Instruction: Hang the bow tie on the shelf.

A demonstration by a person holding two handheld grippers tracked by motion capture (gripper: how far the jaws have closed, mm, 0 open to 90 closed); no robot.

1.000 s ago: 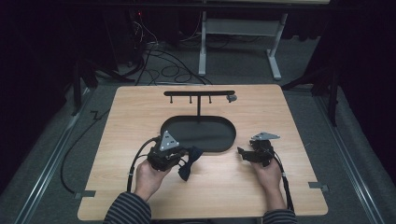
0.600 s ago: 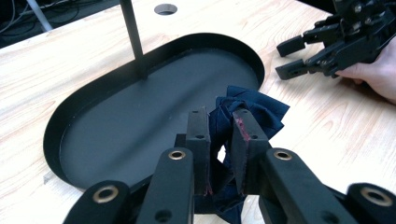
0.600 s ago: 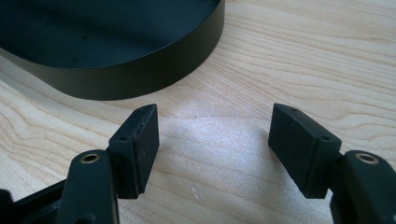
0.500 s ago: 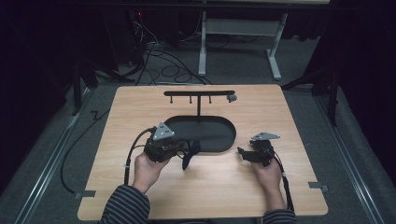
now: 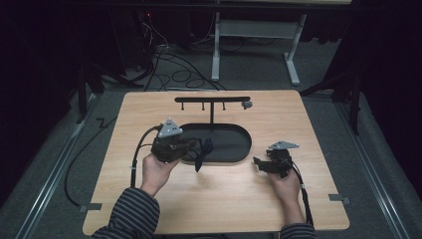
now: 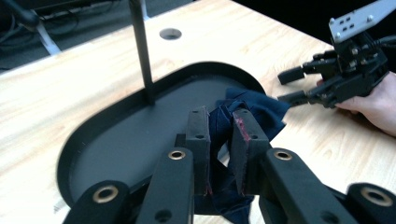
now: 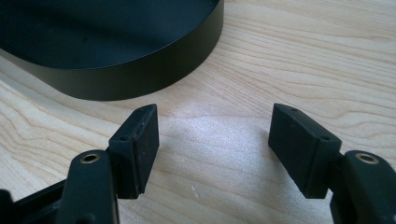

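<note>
The left claw [image 6: 219,154] is clenched on a dark blue cloth [image 6: 254,109], holding it just above the near left rim of the black oval tray [image 5: 239,149] on the counter [image 5: 308,204]. The cloth hangs down from the jaws, its long axis roughly vertical, loose end drooping over the tray's edge. Straight beyond it, at the tray's far side, a thin post rises to a hook rack [image 5: 211,99]. The right claw [image 7: 215,149] rests released on the counter, jaws spread, just right of the tray and empty. The left hand is plainly nearer the rack, I'd judge.
</note>
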